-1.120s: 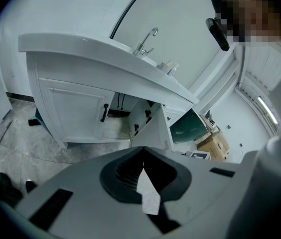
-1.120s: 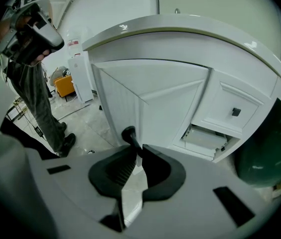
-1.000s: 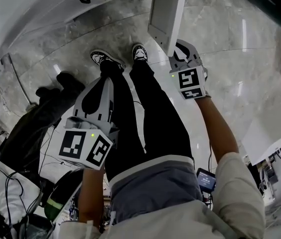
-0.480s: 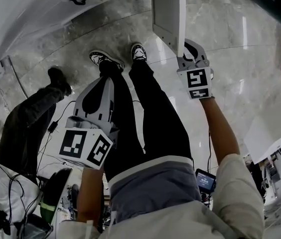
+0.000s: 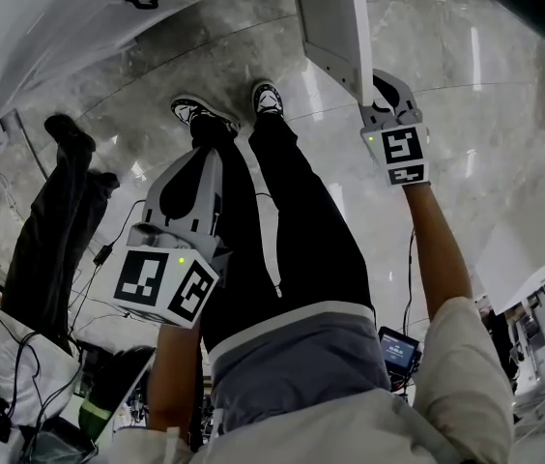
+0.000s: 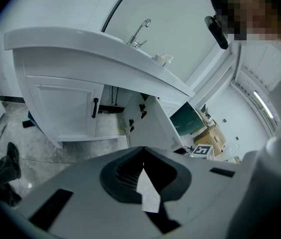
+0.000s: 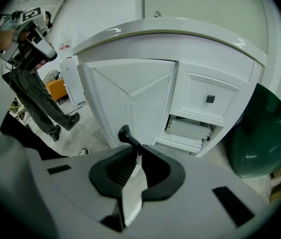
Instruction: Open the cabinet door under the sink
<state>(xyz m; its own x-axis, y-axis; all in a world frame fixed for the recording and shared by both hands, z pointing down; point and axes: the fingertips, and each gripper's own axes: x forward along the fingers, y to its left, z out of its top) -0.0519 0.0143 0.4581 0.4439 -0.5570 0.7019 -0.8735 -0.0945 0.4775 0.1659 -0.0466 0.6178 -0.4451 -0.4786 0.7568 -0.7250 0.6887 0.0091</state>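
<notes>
The white cabinet door (image 5: pixel 330 17) under the sink stands swung out from the vanity. My right gripper (image 5: pixel 379 77) is at the door's free edge. In the right gripper view its jaws are still drawing together on the door's black handle (image 7: pixel 129 137), which is pinched at their tips on the door (image 7: pixel 125 98). My left gripper (image 5: pixel 205 158) hangs in front of my legs, shut with nothing between its jaws (image 6: pixel 141 151). The left gripper view shows the open door (image 6: pixel 153 126) and the closed neighbouring door with its black handle (image 6: pixel 95 107).
The vanity top carries a faucet (image 6: pixel 140 31). A bystander in dark trousers (image 5: pixel 55 220) stands at the left among cables. A dark green bin (image 7: pixel 265 133) sits right of the vanity, and cardboard boxes (image 6: pixel 212 133) lie beyond. The floor is grey marble (image 5: pixel 485 143).
The right gripper has moved rightward with the handle, and the door has swung further open. The bystander's leg has shifted left. My left gripper has stayed put.
</notes>
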